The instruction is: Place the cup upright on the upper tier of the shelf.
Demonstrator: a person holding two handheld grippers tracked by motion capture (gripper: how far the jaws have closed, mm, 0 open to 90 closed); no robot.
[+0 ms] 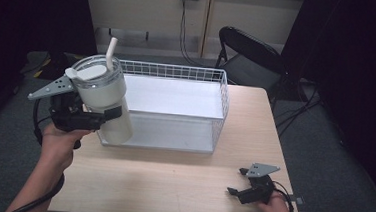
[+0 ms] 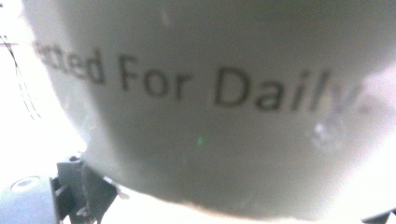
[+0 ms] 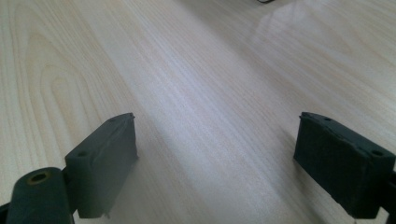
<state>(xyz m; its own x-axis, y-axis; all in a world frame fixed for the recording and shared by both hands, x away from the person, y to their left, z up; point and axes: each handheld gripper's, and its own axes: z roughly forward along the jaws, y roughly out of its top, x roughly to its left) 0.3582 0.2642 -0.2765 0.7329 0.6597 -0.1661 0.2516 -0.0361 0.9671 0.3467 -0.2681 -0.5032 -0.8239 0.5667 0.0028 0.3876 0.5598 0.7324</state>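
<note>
We are carrying a tilted tumbler (image 1: pixel 107 100) toward the wire basket (image 1: pixel 224 96).
Left hand-held gripper (image 1: pixel 92 118) is clamping it low; top-heavy, it risks slipping. Right hand-held gripper (image 1: pixel 237 181), at five o'clock, is resting apart.

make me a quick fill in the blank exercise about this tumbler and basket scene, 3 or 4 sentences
1. The left gripper is shut on the white ____.
2. A white straw sticks up through the tumbler's ____.
3. The wire basket sits on the wooden ____.
4. The right gripper, near the table's front edge, has its jaws ____.

Missing words: tumbler; lid; table; open
</note>
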